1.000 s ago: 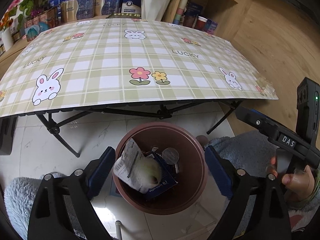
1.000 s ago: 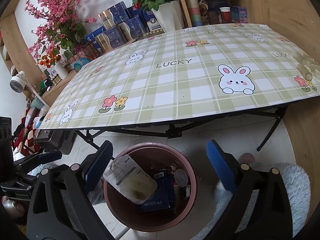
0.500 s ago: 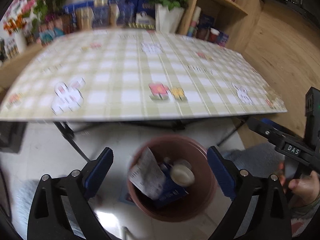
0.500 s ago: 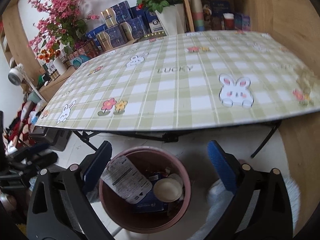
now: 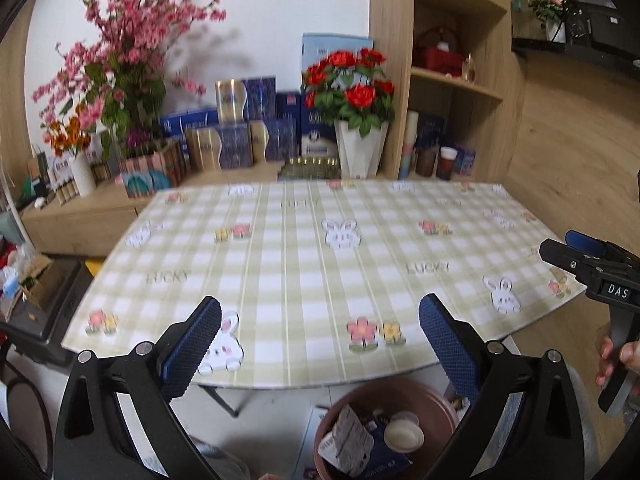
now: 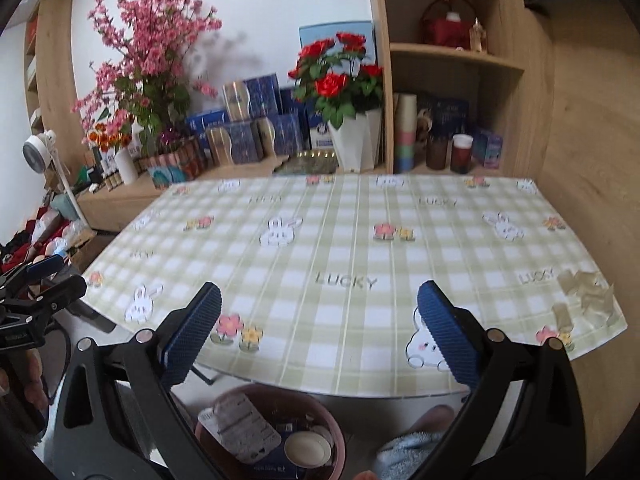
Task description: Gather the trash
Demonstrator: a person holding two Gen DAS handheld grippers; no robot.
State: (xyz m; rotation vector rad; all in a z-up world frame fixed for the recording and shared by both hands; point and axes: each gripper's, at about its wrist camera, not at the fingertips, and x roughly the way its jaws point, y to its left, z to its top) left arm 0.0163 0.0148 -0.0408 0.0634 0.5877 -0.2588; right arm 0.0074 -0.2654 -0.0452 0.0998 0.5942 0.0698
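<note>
Left gripper (image 5: pixel 320 344) jaws have just been opening, now spread wide, nothing between them; right gripper (image 6: pixel 318 334) likewise released and empty. Trash sits in the brown bin (image 5: pixel 436 394) on the floor below the table (image 5: pixel 304 256) edge. I'd scan the plaid top for leftovers; the crumpled clear tape (image 6: pixel 584 292) at its corner looks fixed.

Each handheld gripper has 2 matte black, angular arms with long cut-out slots and round silver screws at the pivots. The left gripper (image 5: pixel 320 340) carries 2 blue pads (image 5: pixel 192 344) with a fine dotted texture, and the right gripper (image 6: pixel 320 338) matches. Seen at the far right of the left view, the right tool bears a small black plate with white letters "DAS" (image 5: pixel 618 291).
</note>
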